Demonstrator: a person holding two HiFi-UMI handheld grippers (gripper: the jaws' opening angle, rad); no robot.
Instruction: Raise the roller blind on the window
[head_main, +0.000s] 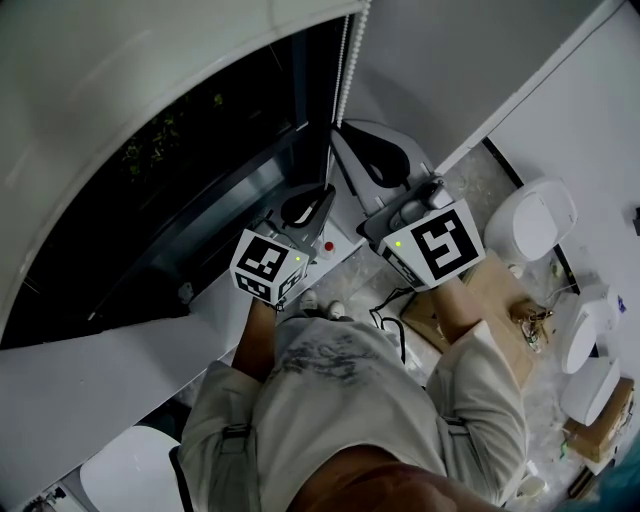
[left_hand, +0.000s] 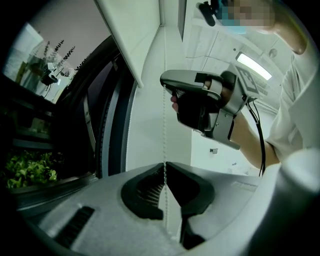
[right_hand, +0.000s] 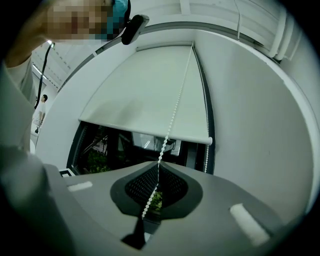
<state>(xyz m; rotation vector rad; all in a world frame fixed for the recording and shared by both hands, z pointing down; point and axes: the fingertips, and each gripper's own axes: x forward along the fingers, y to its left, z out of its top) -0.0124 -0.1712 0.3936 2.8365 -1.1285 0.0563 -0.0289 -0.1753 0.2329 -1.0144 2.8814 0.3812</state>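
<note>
The white roller blind (right_hand: 150, 95) covers the upper part of the window, with its bottom bar (right_hand: 145, 133) above dark glass. A white bead chain (right_hand: 175, 107) hangs along its right side. My right gripper (right_hand: 159, 162) is shut on this chain, and beads trail down between its pads. My left gripper (left_hand: 164, 166) is shut on the same chain (left_hand: 164, 125) just below the right gripper (left_hand: 200, 100). In the head view the chain (head_main: 347, 60) drops to the right gripper (head_main: 340, 130), with the left gripper (head_main: 328, 190) under it.
The dark window pane (head_main: 190, 180) and its frame lie to the left, with green plants (left_hand: 27, 170) outside. A white sill (head_main: 90, 380) runs below. On the floor to the right are white round objects (head_main: 535, 225), a cardboard piece (head_main: 495, 300) and cables.
</note>
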